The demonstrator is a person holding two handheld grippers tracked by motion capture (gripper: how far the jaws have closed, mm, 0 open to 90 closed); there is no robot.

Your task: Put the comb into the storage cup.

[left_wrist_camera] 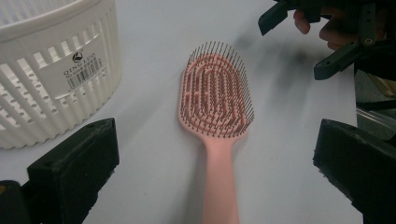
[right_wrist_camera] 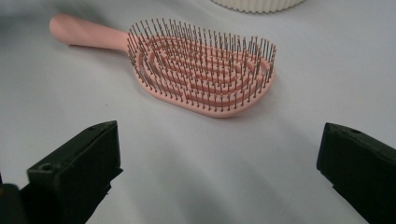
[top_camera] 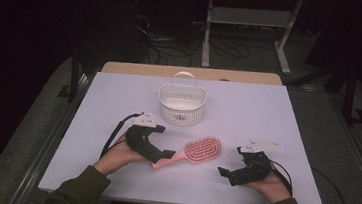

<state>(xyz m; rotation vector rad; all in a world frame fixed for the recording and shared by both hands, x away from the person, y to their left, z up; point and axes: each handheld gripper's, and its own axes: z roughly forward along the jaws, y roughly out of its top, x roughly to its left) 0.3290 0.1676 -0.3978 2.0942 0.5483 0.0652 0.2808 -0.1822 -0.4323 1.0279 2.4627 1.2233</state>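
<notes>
Pink hairbrush (top_camera: 197, 151) is lying flat on the white tabletop (top_camera: 248, 113), bristles up, head pointing toward the far right, handle toward the person's left hand. Left tongs (top_camera: 168, 155) are sitting at the handle end; in the left gripper view the jaws are standing wide apart with the handle (left_wrist_camera: 219, 186) running up between them, and no contact is showing on either jaw, so they are holding nothing. From the high view the tip is looking right at the handle end, but whether it is touching cannot be told. Right tongs (top_camera: 223, 171) are resting low on the tabletop near the brush head, clearly apart from it; in the right gripper view the jaws are spread wide, with bare tabletop between them and the brush (right_wrist_camera: 205, 70) lying farther ahead, bristles up. Right tongs are gripping nothing. White slotted basket (top_camera: 181, 102) with a loop handle is standing upright beyond the brush, toward the far edge; in the left gripper view its wall (left_wrist_camera: 56, 74) is showing just left of the brush head, not touching it.
</notes>
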